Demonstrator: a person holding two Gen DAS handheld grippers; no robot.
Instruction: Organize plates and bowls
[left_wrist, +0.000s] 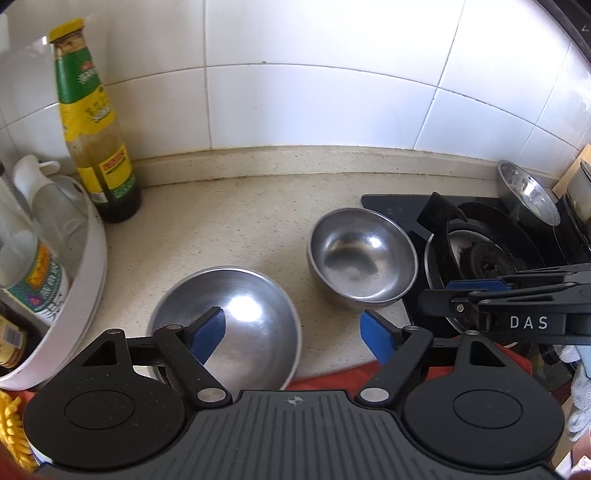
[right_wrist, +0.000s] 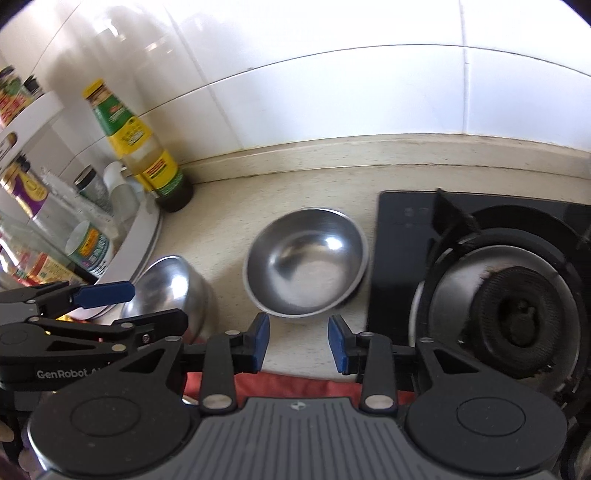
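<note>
Two steel bowls stand on the beige counter. The near bowl (left_wrist: 236, 325) is under my left gripper (left_wrist: 295, 332), which is open; its left finger hangs inside the bowl, its right finger outside. The far bowl (left_wrist: 364, 254) sits beside the stove. In the right wrist view the far bowl (right_wrist: 306, 262) lies just ahead of my open, empty right gripper (right_wrist: 299, 339), and the near bowl (right_wrist: 170, 291) is at the left beneath the left gripper. A third steel bowl (left_wrist: 528, 192) leans at the back right.
A black gas stove (right_wrist: 509, 295) fills the right side. A sauce bottle (left_wrist: 96, 125) stands at the back left by the tiled wall. A white rack (left_wrist: 88, 258) with bottles is at the left. Red cloth (right_wrist: 295, 384) lies along the front edge.
</note>
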